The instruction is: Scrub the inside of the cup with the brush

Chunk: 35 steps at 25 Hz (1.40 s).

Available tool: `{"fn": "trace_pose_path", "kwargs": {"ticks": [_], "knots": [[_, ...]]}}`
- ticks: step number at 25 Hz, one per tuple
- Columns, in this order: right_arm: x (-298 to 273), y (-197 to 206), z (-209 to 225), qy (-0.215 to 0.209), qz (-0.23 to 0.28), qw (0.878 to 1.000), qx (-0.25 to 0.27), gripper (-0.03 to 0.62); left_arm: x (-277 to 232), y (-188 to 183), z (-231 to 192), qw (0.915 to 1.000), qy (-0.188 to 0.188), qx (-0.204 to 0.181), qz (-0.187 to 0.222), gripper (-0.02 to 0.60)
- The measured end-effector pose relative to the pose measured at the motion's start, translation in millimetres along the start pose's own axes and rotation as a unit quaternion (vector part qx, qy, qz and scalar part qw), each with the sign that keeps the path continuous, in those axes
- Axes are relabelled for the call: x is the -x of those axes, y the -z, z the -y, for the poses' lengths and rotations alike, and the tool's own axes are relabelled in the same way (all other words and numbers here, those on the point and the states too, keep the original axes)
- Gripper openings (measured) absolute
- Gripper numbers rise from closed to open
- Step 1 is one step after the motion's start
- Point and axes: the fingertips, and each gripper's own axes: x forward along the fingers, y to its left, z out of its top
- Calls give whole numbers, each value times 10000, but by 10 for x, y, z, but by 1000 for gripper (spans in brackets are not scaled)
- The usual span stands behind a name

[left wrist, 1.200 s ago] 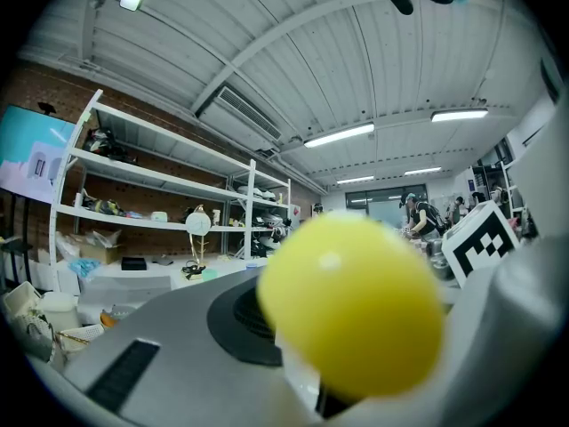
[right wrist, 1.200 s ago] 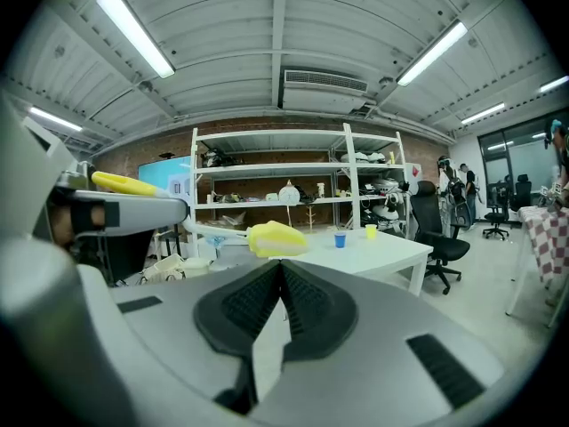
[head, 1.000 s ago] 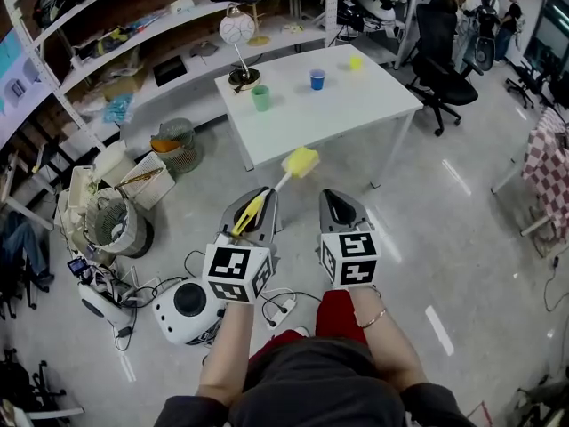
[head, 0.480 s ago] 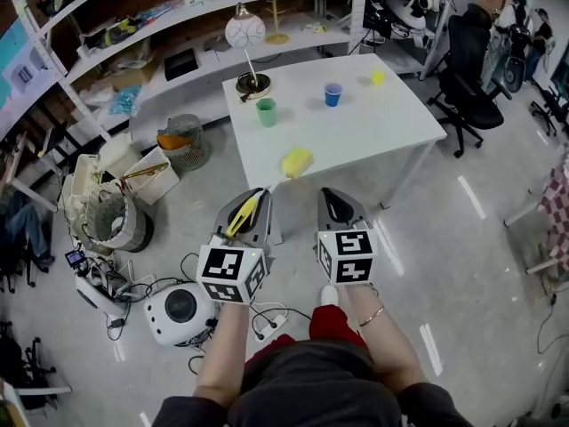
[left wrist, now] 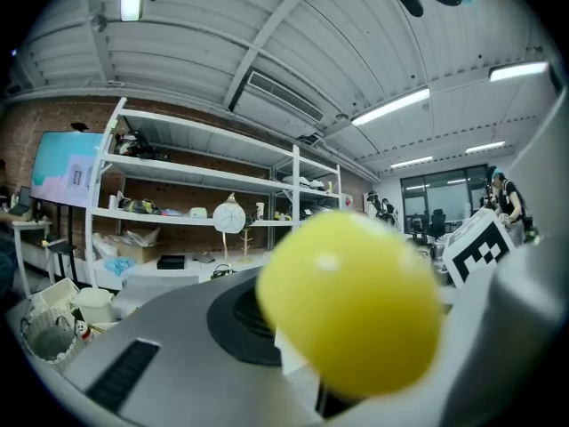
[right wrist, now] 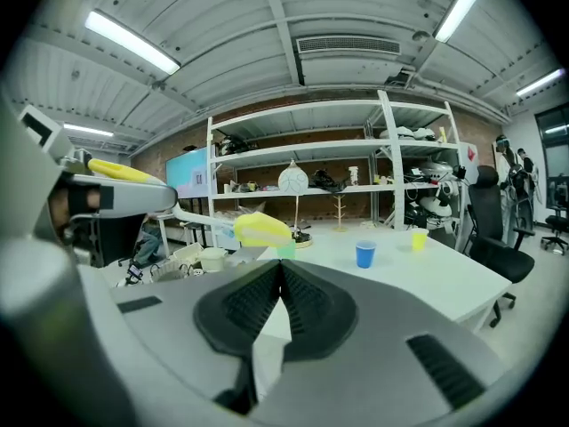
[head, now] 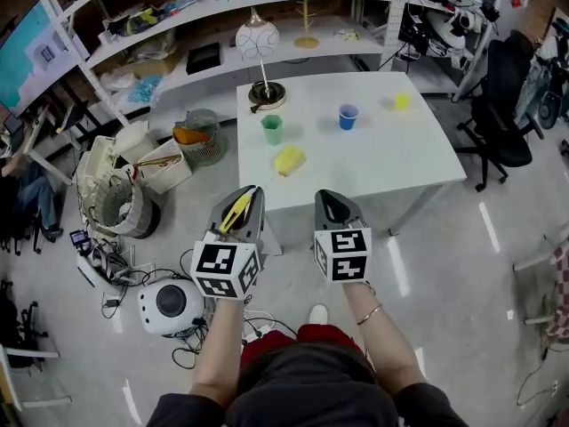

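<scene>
White table (head: 382, 163) on glossy grey floor (head: 462, 274), white shelving (head: 222, 76) behind, black office chair (head: 507, 123), ceiling strip lights (right wrist: 133, 43).

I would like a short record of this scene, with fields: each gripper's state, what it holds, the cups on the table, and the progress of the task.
left gripper: shut on the brush, yellow sponge head pointing toward the table
right gripper: shut, holds nothing
table: white, bears three upright cups
green cup: nearest to the brush head
blue cup: in the middle
yellow cup: farthest to the view's right
progress: scrubbing not yet begun; the brush is in no cup
</scene>
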Motion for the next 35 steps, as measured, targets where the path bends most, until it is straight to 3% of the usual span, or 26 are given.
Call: {"fn": "trace_pose_path", "kwargs": {"ticks": [7,18,35], "knots": [[-413,33,167,-300,-171,9994,53,18,-200,-72,-211,9984,-567,-52,25,46],[-1191,23,83,-608,-386,9969,318,18,-467,-26,-801,9948,-1019,2,-25,46],[-2596,84,2,-415,-928,9943,332,21,-1216,-22,-1716,9960,-869,193,-54,44]]}}
